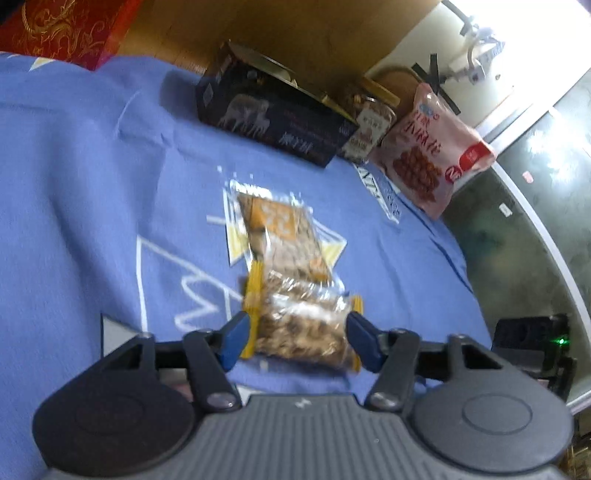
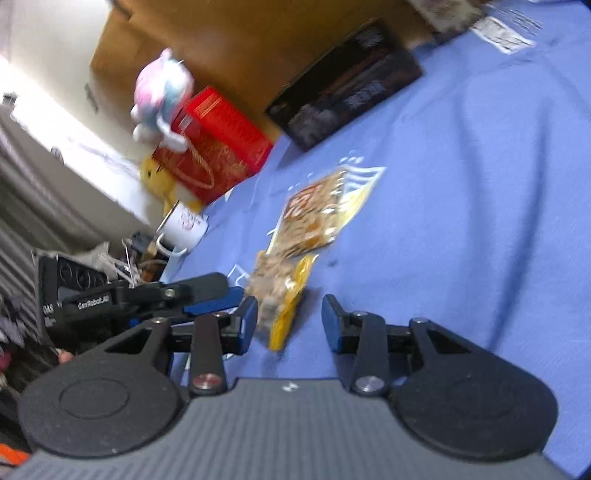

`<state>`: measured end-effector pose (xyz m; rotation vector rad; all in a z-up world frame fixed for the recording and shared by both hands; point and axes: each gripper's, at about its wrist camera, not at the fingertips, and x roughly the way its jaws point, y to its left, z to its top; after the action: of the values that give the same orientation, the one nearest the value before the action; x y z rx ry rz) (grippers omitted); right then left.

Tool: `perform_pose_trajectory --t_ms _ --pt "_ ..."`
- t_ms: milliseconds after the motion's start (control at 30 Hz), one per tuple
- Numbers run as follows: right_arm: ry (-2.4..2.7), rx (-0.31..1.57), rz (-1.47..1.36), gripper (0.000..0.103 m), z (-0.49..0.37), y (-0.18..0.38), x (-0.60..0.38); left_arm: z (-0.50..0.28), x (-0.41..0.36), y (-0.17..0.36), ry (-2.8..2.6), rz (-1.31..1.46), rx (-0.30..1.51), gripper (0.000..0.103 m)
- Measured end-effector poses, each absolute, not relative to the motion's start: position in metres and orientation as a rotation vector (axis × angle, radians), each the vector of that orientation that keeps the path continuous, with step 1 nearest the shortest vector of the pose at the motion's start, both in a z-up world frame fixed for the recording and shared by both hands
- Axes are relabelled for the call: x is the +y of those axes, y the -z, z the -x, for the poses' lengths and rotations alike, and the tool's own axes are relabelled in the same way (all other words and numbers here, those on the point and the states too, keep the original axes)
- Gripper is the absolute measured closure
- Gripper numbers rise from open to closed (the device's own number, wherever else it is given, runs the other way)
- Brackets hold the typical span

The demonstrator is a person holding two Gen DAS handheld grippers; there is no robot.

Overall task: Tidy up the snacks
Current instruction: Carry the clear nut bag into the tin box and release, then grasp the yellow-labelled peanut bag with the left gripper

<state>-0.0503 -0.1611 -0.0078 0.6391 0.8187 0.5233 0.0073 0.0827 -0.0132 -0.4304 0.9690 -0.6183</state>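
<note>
Blue cloth (image 1: 92, 177) with white and yellow printed shapes covers the whole work surface, and a brown wooden board rises behind it. Every place below is given from the snack packet (image 1: 301, 328), a clear bag with yellow ends and brown pieces inside, which sits on the cloth at its near edge.

Touching the packet's far end lies an orange-labelled snack bag (image 1: 282, 232), flat on the cloth. Well beyond that, against the board, stands a black box (image 1: 273, 118) printed with pale elephants. Just right of the box is a jar (image 1: 369, 129) with a gold lid, then a pink snack pouch (image 1: 432, 155) leaning upright. Far to the packet's left sits a red box (image 1: 70, 29) with gold patterns.

The left gripper (image 1: 297, 338) straddles the packet, one blue pad at each yellow end; motion blur leaves it unclear whether the pads press or merely flank it.

In the right wrist view the right gripper (image 2: 290, 325) stands with its jaws apart, the packet's yellow edge (image 2: 286, 310) just past its fingertips and nothing visibly clamped. A white mug (image 2: 184, 227) rests off the cloth's edge, left of the packet.
</note>
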Motion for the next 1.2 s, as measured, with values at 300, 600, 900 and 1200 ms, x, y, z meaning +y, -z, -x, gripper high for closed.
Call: perform_pose_trajectory --t_ms 300,600,900,1200 --pt "-0.524 0.720 -0.523 0.081 0.033 -0.016 -0.155 -0.010 0.082 -0.015 0.620 0.403 0.911 0.065" --pt "-0.492 0.523 -0.465 0.081 -0.073 -0.070 -0.173 -0.115 0.053 -0.072 0.590 0.349 0.773 0.065" --pt "-0.454 0.552 -0.395 0.090 -0.184 -0.065 -0.167 -0.228 0.029 -0.067 0.463 0.336 0.787 0.078" --pt "-0.558 0.636 -0.516 0.086 -0.139 -0.044 -0.207 -0.184 0.058 -0.048 0.562 0.302 0.835 0.068"
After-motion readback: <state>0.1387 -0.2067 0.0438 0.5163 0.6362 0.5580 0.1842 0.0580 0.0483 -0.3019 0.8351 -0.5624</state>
